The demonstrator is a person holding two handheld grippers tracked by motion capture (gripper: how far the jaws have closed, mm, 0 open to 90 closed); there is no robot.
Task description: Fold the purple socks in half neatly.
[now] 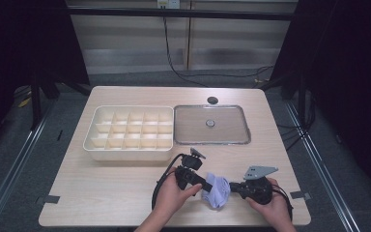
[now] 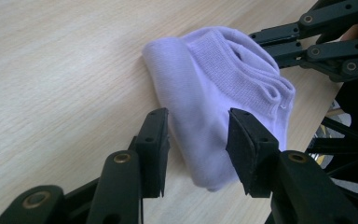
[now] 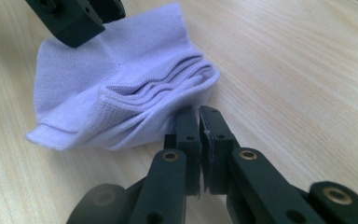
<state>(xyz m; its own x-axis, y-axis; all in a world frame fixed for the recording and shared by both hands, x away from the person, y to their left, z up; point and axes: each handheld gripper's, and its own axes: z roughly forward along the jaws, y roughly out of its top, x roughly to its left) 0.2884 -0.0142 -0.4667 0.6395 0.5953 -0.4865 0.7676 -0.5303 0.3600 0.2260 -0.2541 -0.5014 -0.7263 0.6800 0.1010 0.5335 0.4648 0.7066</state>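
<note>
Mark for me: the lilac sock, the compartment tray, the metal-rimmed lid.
Folded lilac knit sock (image 2: 223, 88), left gripper view: on its ribbed cuff.
Cream plastic compartment tray (image 1: 128, 155), high view: on its near outer wall.
Flat rectangular metal-rimmed lid (image 1: 193, 125), high view: on its bare panel, left of the knob.

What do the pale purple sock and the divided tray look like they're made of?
The sock: soft knitted fabric, matte, with a ribbed cuff and limp folds. The divided tray: probably moulded plastic, cream, smooth, with thin, even partitions; this view leaves it open.
</note>
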